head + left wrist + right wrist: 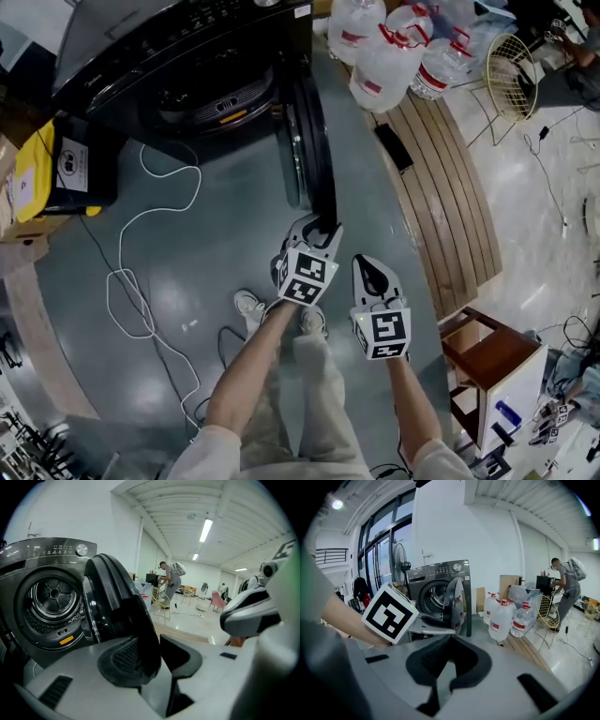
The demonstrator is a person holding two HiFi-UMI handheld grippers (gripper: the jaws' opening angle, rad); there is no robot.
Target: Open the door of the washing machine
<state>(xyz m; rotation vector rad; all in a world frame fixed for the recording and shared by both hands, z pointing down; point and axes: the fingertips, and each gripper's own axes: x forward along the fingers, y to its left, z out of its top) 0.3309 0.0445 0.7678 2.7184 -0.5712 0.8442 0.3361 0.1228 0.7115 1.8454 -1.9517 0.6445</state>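
Note:
The dark front-loading washing machine (187, 56) stands at the top with its drum (216, 98) exposed. Its round black door (314, 141) is swung wide out, edge-on toward me. My left gripper (323, 230) is at the door's free edge. In the left gripper view that door edge (117, 602) sits between the jaws, lying against the left pad with a slit of light before the right pad, so the gripper (154, 653) is open. My right gripper (373, 272) hovers just right of it, shut and empty; its tips (449, 656) meet, pointing toward the machine (436, 592).
Several large water bottles (394, 47) stand on a slatted wooden platform (441, 178) right of the door. A white cable (141, 253) loops over the floor at left, near a yellow and black box (47, 173). A wooden stool (492, 361) stands at lower right.

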